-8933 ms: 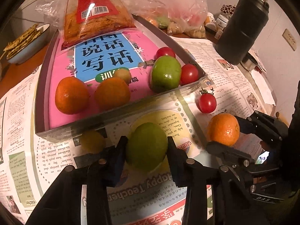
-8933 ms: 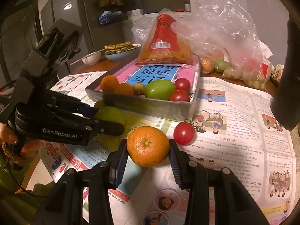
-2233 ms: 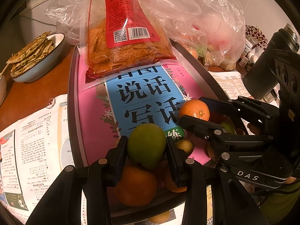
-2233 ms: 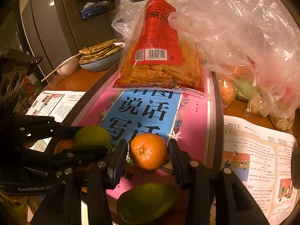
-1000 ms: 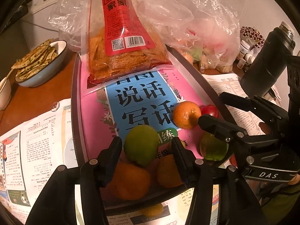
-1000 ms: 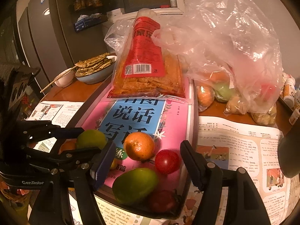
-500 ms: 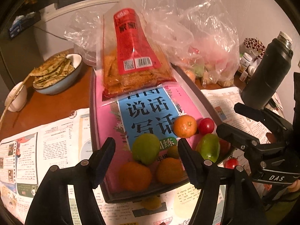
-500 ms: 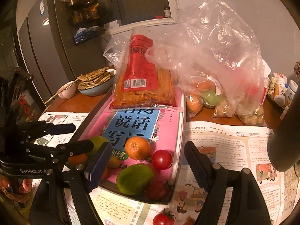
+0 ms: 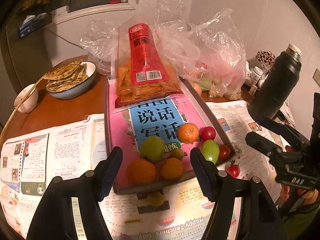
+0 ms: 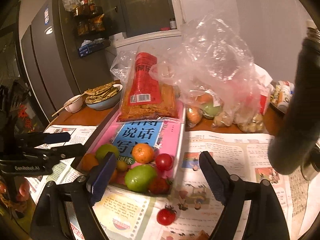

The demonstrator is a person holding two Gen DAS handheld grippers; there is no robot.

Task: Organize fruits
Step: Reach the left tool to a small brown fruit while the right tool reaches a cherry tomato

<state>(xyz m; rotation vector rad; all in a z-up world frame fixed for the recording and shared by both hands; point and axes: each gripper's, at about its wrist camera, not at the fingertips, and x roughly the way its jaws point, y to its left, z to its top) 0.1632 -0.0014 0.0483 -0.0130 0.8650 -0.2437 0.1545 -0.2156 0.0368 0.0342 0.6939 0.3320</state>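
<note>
Both tongs, left (image 9: pixel 156 170) and right (image 10: pixel 158 175), have just been opening and gape empty above the fruit tray (image 9: pixel 208 112)

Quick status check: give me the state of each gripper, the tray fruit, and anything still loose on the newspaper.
left gripper: jaws open, empty, just been opening
right gripper: jaws open, empty, just been opening
green fruit: in tray
orange: in tray
cherry tomato: loose on newspaper
yellow fruit: loose on newspaper
</note>
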